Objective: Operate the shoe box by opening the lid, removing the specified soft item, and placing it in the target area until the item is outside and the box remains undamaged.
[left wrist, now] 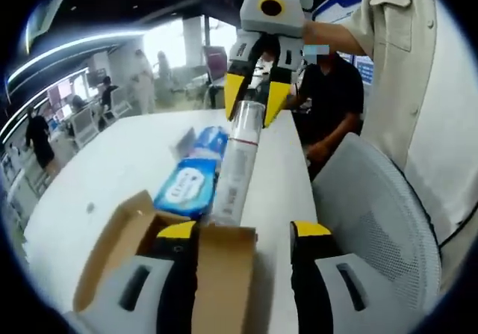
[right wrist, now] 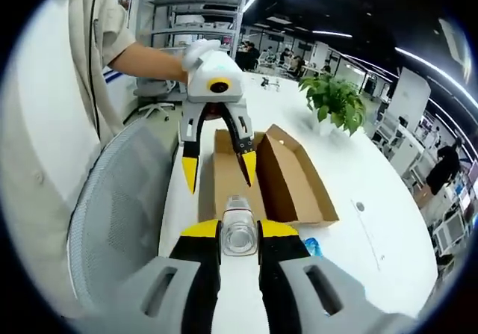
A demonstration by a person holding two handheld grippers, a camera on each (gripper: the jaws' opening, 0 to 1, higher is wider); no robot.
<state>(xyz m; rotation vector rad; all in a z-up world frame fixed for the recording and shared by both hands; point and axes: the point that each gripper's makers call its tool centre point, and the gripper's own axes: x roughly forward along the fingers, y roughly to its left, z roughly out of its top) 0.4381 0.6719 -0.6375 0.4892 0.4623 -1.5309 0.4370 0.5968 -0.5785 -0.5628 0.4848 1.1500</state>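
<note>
Shoe box [right wrist: 280, 173]: lid open, on tabletop [right wrist: 373, 222] | clear tube [left wrist: 237, 162]: out of box, pinched by right gripper [right wrist: 239, 233] above tabletop | left gripper [left wrist: 243, 233]: spread, by box flap | remaining: set tube down in target area

White table [left wrist: 112, 169], long, smooth top. On it: open brown cardboard shoe box [right wrist: 287, 177], lid flap raised; two blue soft packs [left wrist: 190, 184] lying just beyond the box; potted green plant [right wrist: 336, 99] at one end.
</note>
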